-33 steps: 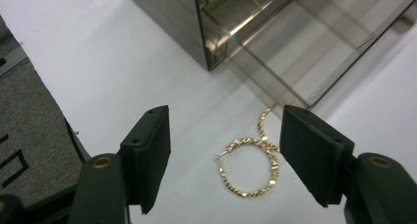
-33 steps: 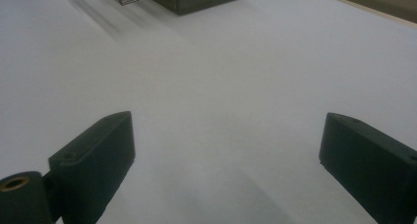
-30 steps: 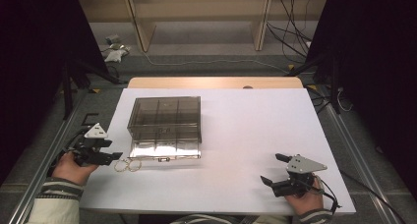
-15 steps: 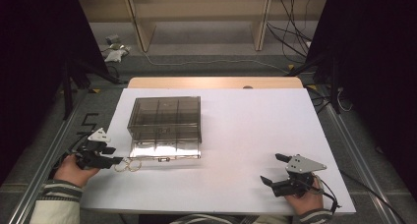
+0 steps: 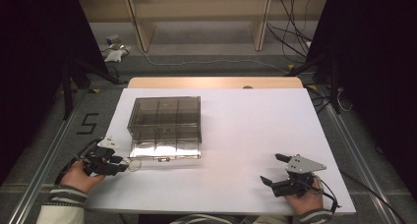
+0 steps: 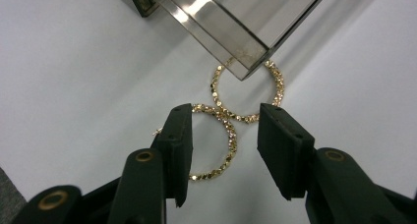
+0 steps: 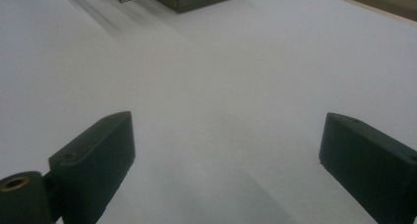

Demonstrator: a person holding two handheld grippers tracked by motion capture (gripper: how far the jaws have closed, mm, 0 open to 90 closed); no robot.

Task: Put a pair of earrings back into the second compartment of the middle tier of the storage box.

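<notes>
Gold bangles, two thin beaded rings, lie flat on the white bench (image 5: 246, 130) at the left gripper (image 6: 223, 135), whose two black fingers (image 6: 178, 145) stand apart with a clear gap between them. In the left gripper view the nearer bangle (image 6: 223, 150) lies partly inside that gap: its far arc runs from the tip of one finger across toward the other, and its near side curves back between them; one finger covers part of the ring, so whether it touches there cannot be told. The farther bangle (image 6: 243, 94) lies just beyond the fingertips, overlapping or touching the nearer one where their arcs meet, and its far edge passes under the corner of the smoky clear box (image 6: 236, 32). In the high view the left gripper (image 5: 120, 161) is held by the left hand (image 5: 81, 175) at the bench's near left edge, its fingers pointing toward the near left corner of the box (image 5: 164, 126), a lidded organiser with divided compartments, and a bangle (image 5: 134, 165) shows faintly as a small ring just ahead of the fingertips. The right gripper (image 5: 275, 169) rests in the right hand (image 5: 305, 200) at the near right of the bench, well apart from the box, its fingers (image 7: 98, 155) spread wide over bare white surface, nothing between them.
</notes>
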